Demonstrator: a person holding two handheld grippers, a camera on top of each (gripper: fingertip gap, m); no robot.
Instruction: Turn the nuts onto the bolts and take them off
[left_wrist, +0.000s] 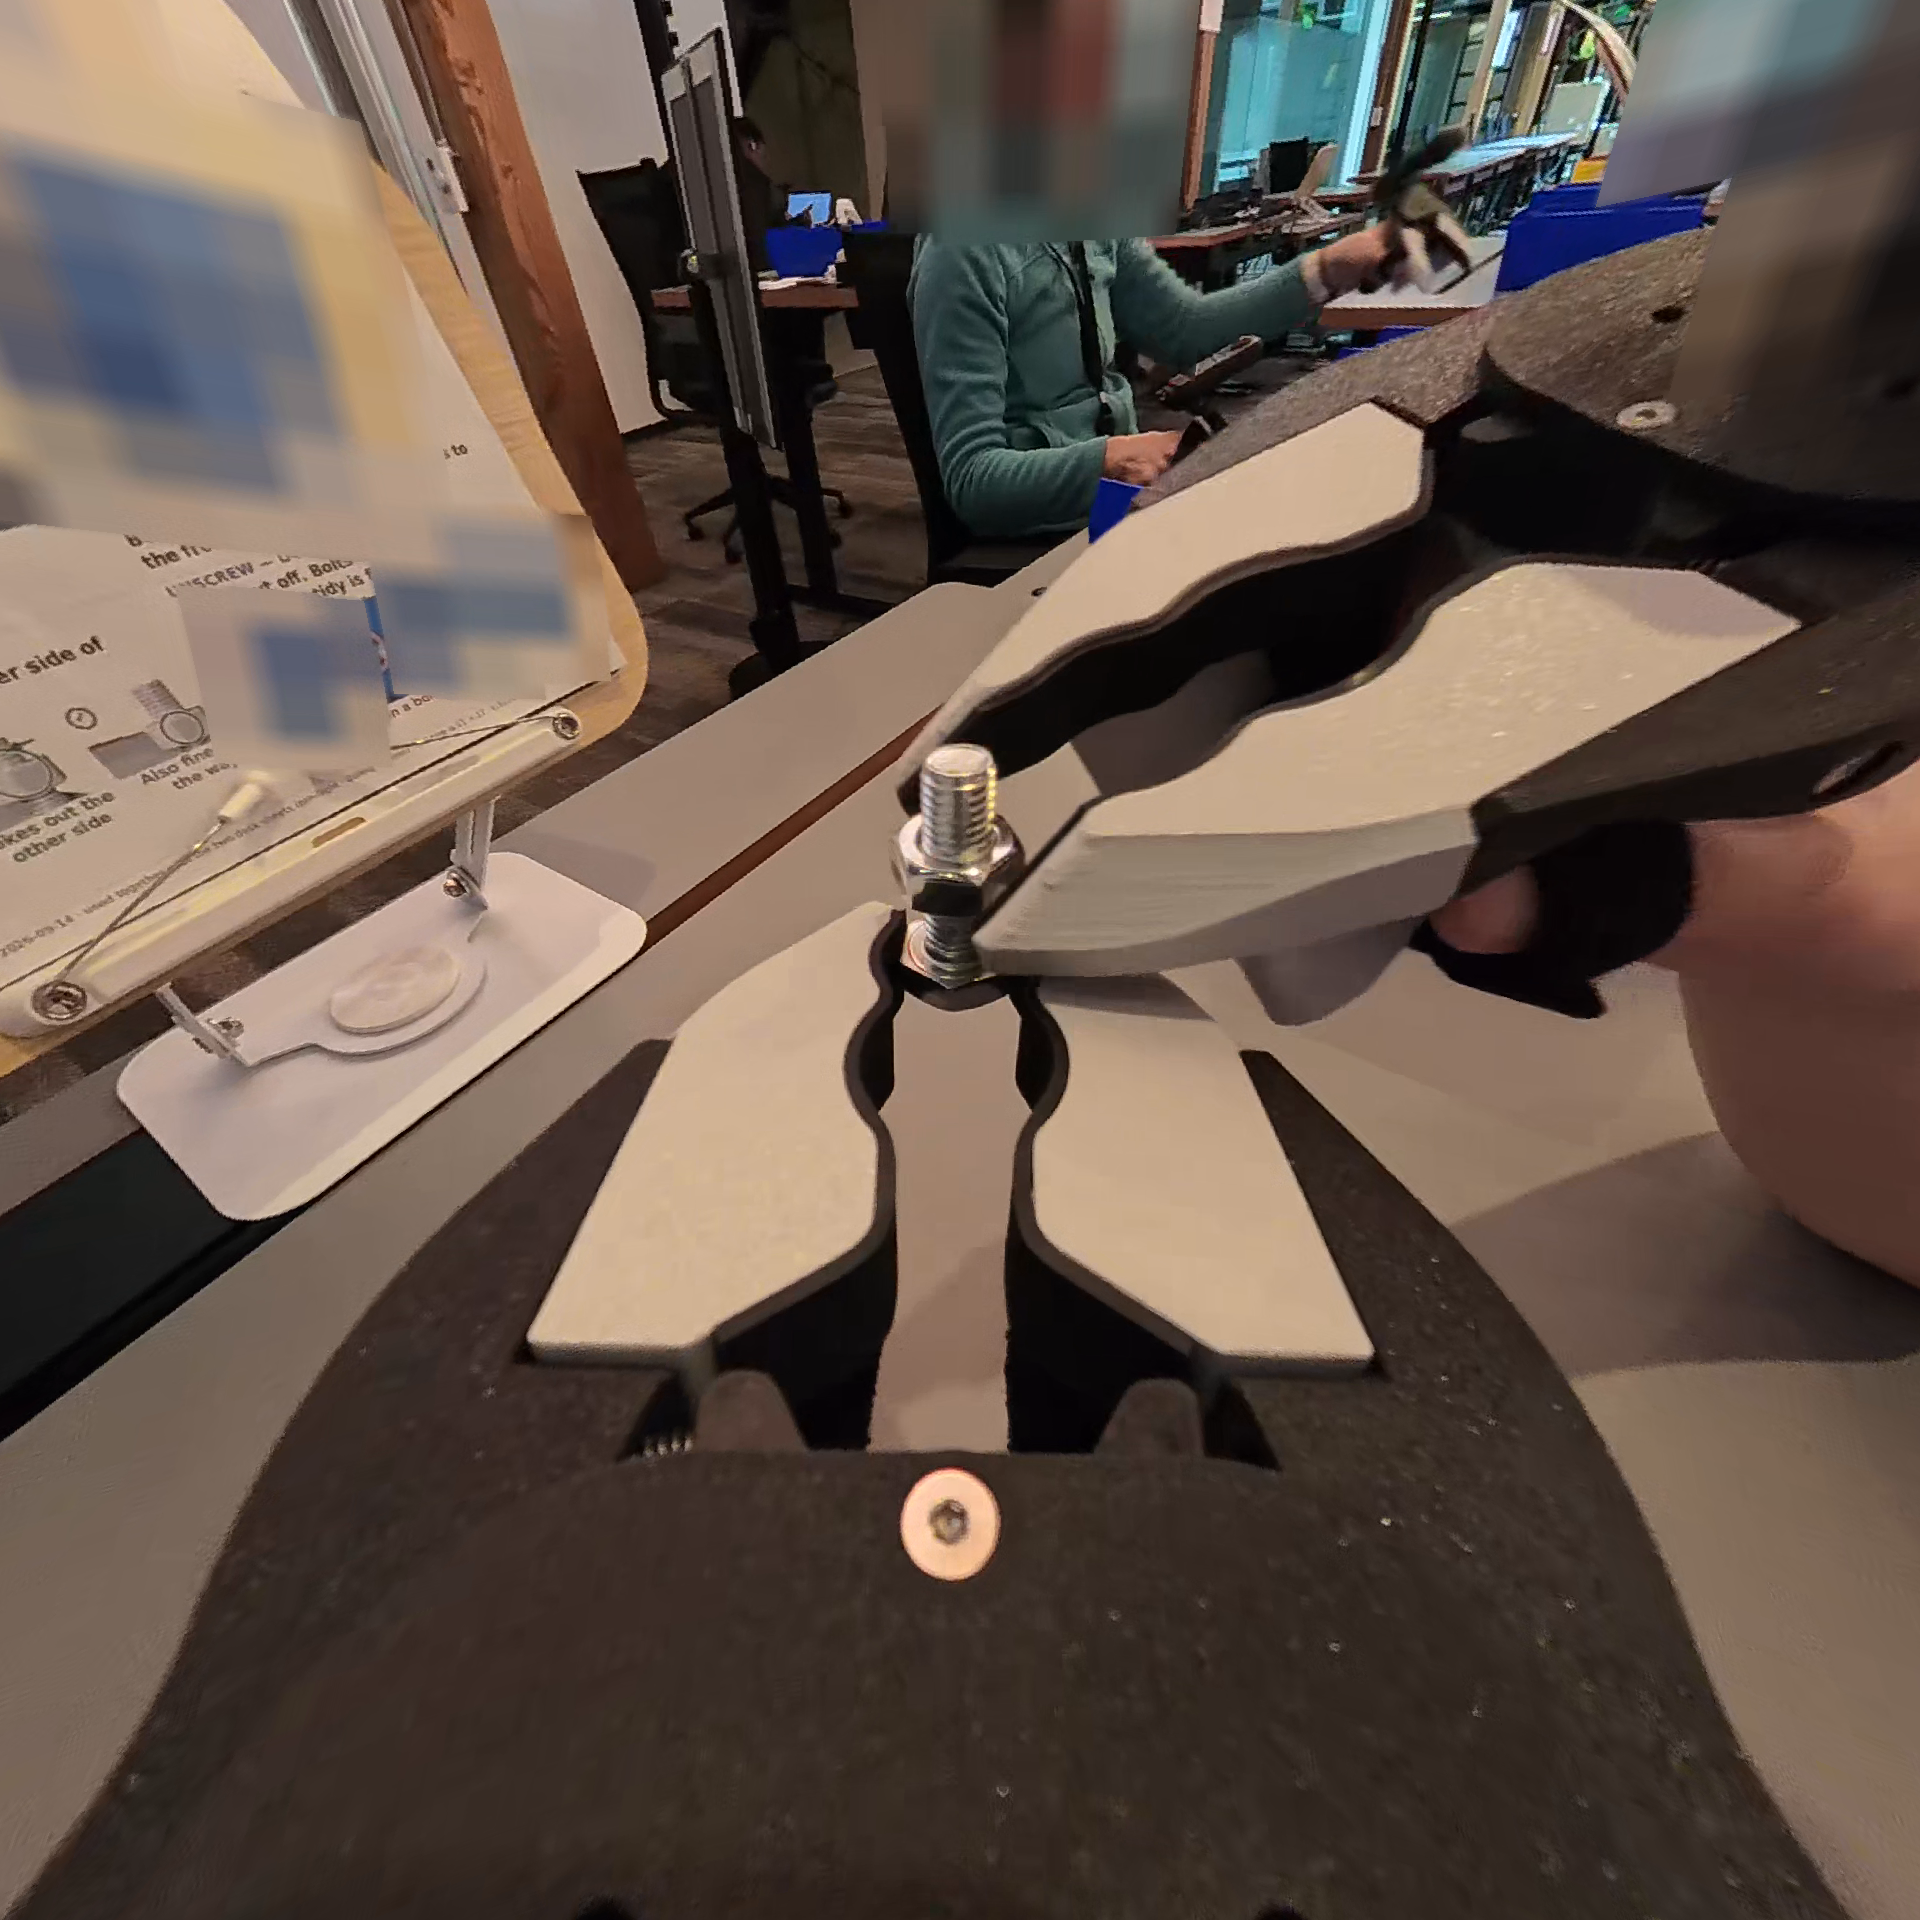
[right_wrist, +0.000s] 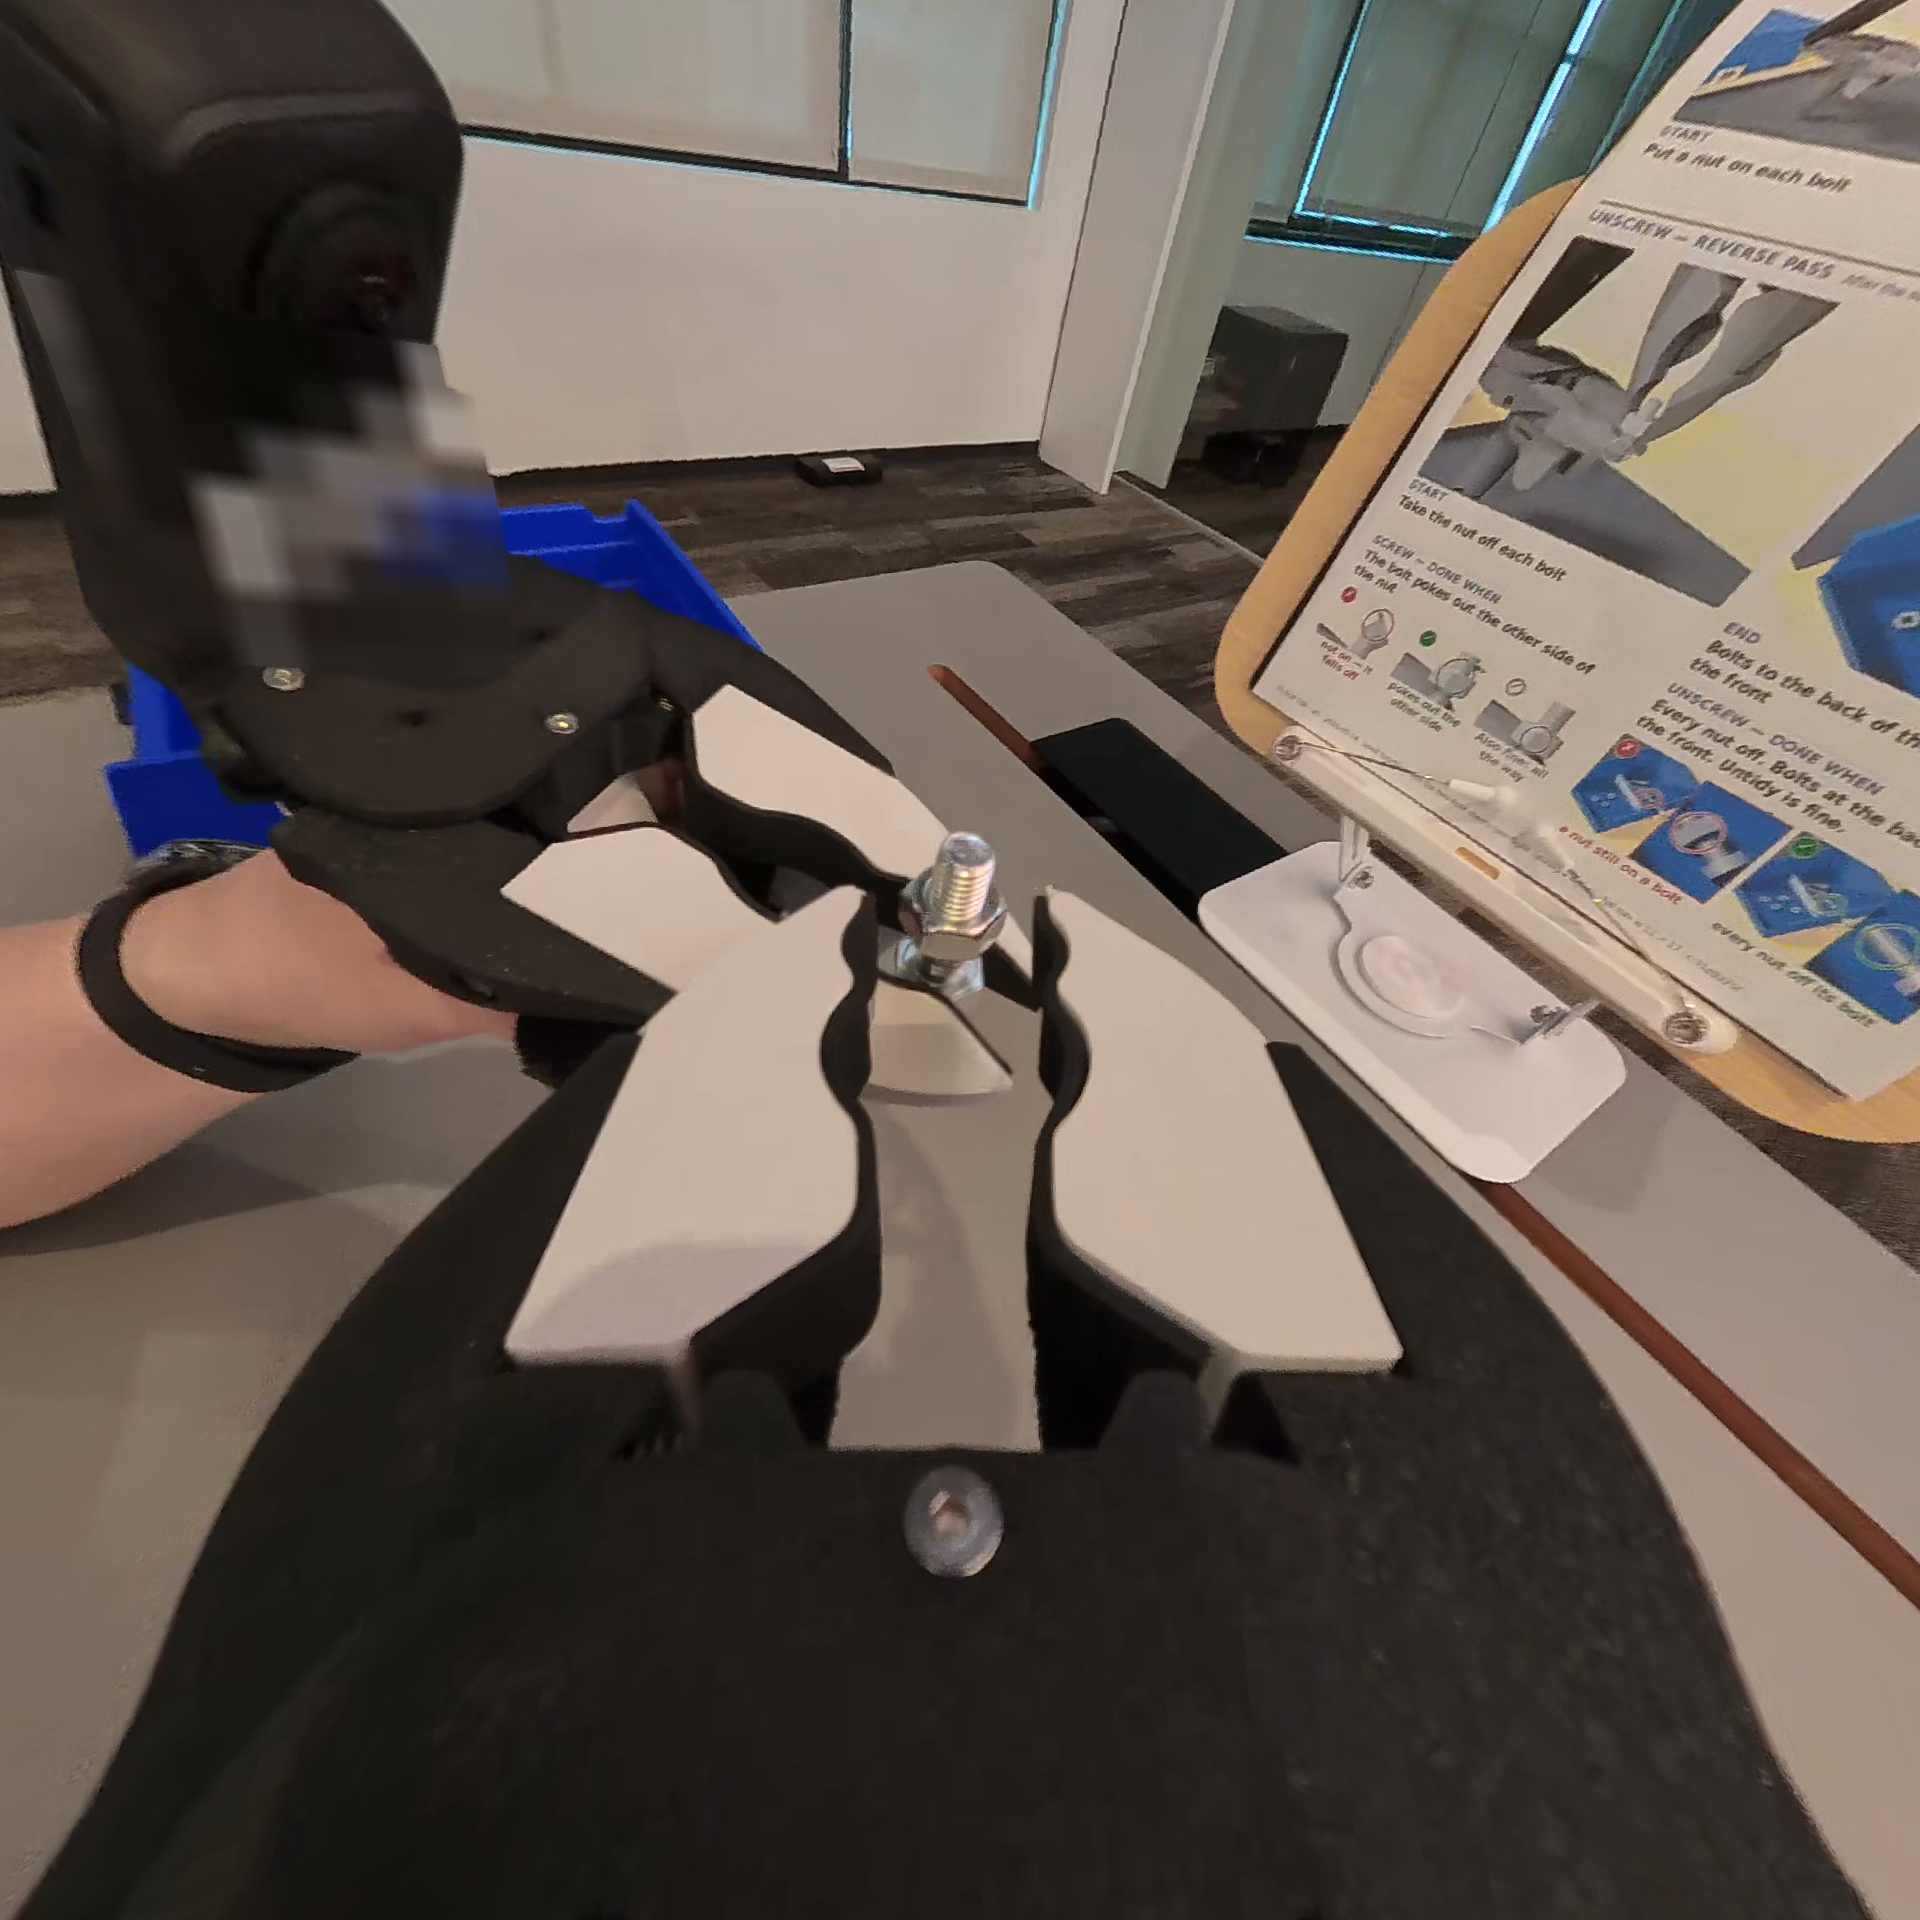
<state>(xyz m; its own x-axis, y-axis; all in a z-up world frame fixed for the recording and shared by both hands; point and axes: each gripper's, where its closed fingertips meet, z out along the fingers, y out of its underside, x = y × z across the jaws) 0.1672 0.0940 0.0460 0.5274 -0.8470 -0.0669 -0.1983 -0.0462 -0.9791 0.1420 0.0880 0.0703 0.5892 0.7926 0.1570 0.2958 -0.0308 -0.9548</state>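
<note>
The left tool (left_wrist: 951, 971) clamps the head of 1 upright bolt (left_wrist: 958, 795) over the grey desk (left_wrist: 312, 1455). The right tool (right_wrist: 951, 914) stands parted around its 1 nut (right_wrist: 951, 916). Only the right wrist view shows 1 blue bin (right_wrist: 623, 551); only the left shows 1 seated person (left_wrist: 1018, 374).

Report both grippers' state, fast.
Left gripper: shut on the bolt, gripping its head.
Right gripper: open, fingers either side of the nut.
</note>
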